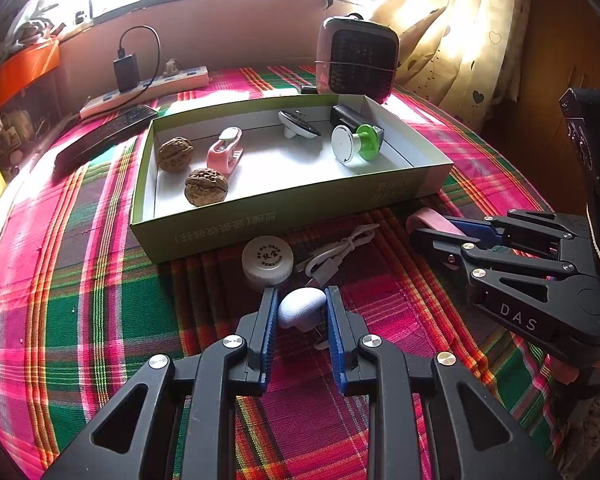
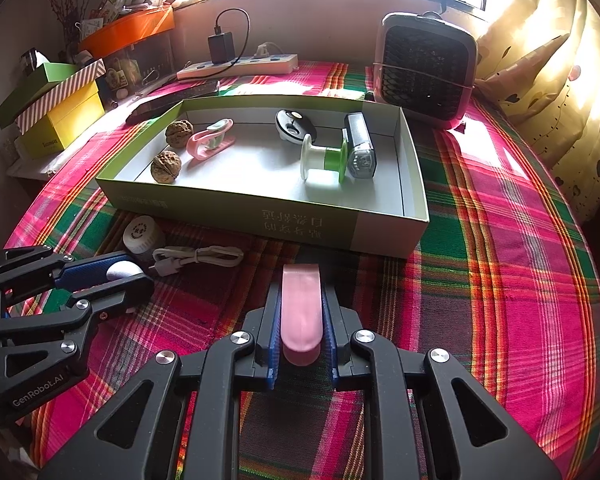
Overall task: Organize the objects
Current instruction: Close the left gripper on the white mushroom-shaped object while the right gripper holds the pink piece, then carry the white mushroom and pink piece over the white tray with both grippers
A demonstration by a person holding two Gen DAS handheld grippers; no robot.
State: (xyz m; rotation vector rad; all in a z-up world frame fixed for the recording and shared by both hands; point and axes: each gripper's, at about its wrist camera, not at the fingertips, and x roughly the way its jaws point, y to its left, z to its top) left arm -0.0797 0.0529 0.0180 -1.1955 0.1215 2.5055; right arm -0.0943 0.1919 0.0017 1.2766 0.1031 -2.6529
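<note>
A shallow green box (image 1: 260,216) (image 2: 228,204) lies on the plaid cloth and holds two walnuts (image 1: 206,187), a pink clip (image 1: 225,150), a black-and-white gadget (image 1: 298,124), a green-and-white spool (image 1: 358,144) (image 2: 324,158) and a silver device (image 2: 360,146). My left gripper (image 1: 301,304) (image 2: 122,274) is shut on a small pale blue-white rounded object (image 1: 300,307), low over the cloth in front of the box. My right gripper (image 2: 301,300) (image 1: 440,232) is shut on a flat pink oblong piece (image 2: 301,312) (image 1: 424,218), just before the box's near wall.
A small white round jar (image 1: 267,260) (image 2: 140,234) and a bundled white cable (image 1: 336,254) (image 2: 198,258) lie on the cloth before the box. Behind it stand a pink heater (image 1: 356,60), a power strip with charger (image 1: 148,84) and a dark remote (image 1: 104,136). Stacked boxes (image 2: 56,108) sit left.
</note>
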